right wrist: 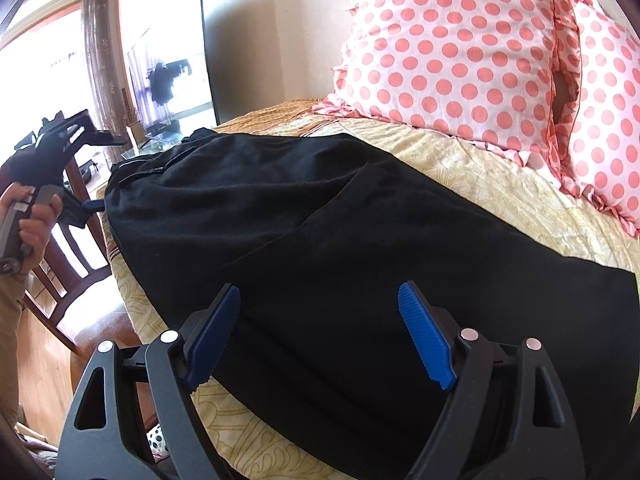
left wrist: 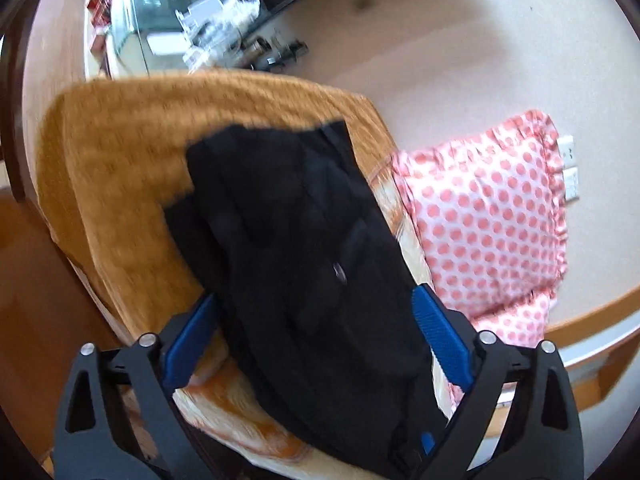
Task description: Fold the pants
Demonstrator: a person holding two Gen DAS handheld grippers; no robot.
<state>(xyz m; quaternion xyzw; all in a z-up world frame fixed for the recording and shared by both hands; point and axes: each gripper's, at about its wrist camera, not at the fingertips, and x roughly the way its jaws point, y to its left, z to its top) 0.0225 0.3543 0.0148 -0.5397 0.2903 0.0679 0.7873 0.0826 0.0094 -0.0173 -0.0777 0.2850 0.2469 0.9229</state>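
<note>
The black pants [right wrist: 320, 216] lie spread along the bed [right wrist: 472, 176], reaching from its near edge toward the polka-dot pillows [right wrist: 452, 52] at its far end. The fabric appears soft, limp and light; expect sagging and creasing when lifted. Take hold at hems or the waistband, pinching all layers together. The left tool [left wrist: 316, 312] is released, cloth between its jaws unpinched. The right tool [right wrist: 320, 328] is likewise released, poised over the fabric.

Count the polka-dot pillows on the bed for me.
2: front pillow propped at the wall beyond the black pants, second pillow just right of it, partly overlapped. Others may lie out of view.
</note>
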